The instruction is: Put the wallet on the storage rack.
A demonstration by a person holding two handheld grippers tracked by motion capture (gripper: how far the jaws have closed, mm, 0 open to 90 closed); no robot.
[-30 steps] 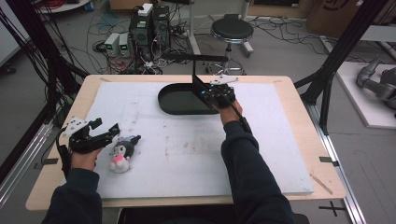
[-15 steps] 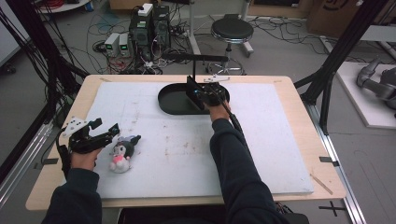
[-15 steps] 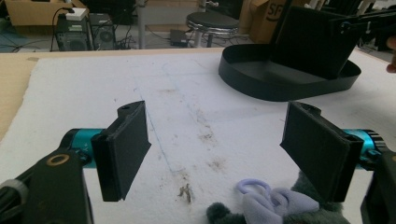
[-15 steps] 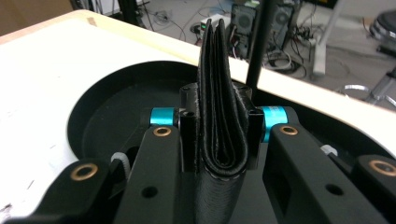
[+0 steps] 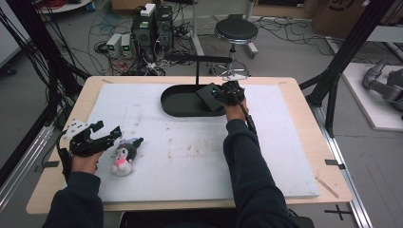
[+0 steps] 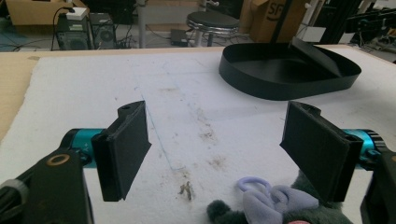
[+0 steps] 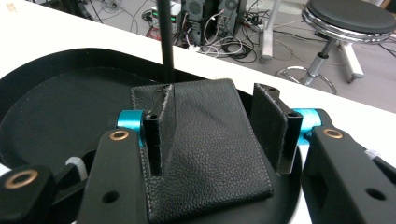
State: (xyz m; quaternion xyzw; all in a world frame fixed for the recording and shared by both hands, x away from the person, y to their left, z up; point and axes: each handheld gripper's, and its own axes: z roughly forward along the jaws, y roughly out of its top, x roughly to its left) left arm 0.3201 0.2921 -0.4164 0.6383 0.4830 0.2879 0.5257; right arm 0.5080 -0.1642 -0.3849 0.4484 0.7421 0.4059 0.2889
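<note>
1. On the left side of the table (image 5: 62,199), the left gripper (image 5: 102,137) sits in the same spot as it did a second ago. Its jaws are wide apart and hold nothing.
2. Just beside it lies a small plush toy (image 5: 123,154) with a dark head and a pink body. In the left gripper view, the toy's head (image 6: 275,205) pokes up near the bottom, by the right-hand jaw. The toy has not moved either, so nobody has picked it up yet.
3. In the middle, the white mat (image 5: 190,156) has a few brown marks on it and no other things.
4. Farther back sits the black oval tray (image 5: 178,102). A thin black post (image 5: 197,71) stands up from it.
5. Now the big change. A second ago the right gripper (image 5: 219,93) was shut tight on the black leather wallet (image 5: 206,92) at the tray's right end. Its jaws have just been opening.
6. In the right gripper view, the wallet (image 7: 210,154) lies in the tray, leaning on the tray's edge. It sits between the two jaws. The left jaw rests against it and the right jaw stands clear.
7. I think this means the wallet has been let go in the tray. That part looks done.
8. Next, the right hand probably needs to lift away without bumping the wallet. The plush toy may be the next thing to go in.
</note>
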